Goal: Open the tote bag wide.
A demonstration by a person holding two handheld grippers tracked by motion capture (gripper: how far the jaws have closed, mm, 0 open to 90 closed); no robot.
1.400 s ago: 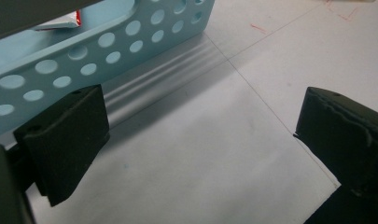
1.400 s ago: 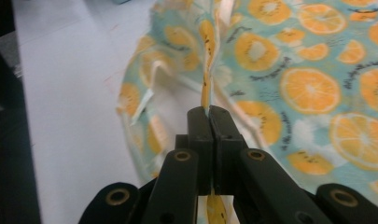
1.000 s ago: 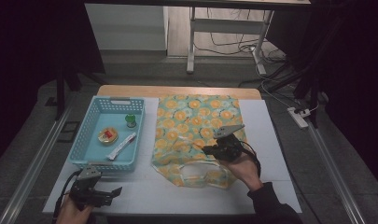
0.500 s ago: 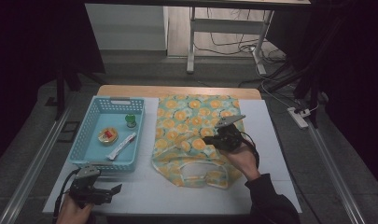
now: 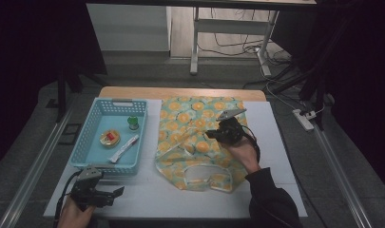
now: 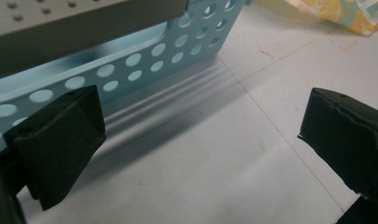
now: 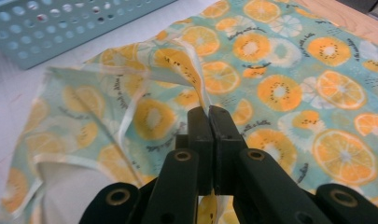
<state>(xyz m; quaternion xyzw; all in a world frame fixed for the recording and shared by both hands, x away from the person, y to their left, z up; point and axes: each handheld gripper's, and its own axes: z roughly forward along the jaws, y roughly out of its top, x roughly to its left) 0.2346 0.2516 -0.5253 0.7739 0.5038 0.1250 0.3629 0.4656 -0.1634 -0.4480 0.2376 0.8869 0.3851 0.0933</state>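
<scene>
— Citrus-print fabric, teal and orange: that is the cloth [image 5: 199, 142] I am working, spread on the white table [image 5: 285, 156] just right of the blue basket [image 5: 97, 116]. Which step am I on?

— A fold, by the look of it. My right gripper [image 5: 214, 135] has its jaws pinched tight on the cloth's pale-trimmed edge [image 7: 196, 79], lifted into a ridge over the middle of the cloth, the raised flap peaking on the side towards the basket.

— And the other hand?

— My left gripper [image 5: 118, 192] rests on the table just in front of the basket's near wall [image 6: 144, 65], jaws spread wide with nothing between them, well apart from the cloth.

— What does the next move call for?

— I judge the pinched edge wants carrying across the cloth and laying down flat and square before the jaws let go. The trim is thin and slippery-looking; a loose grip could drop it early and leave a crooked crease. The idle gripper could pin the cloth's corner nearest the basket.
</scene>
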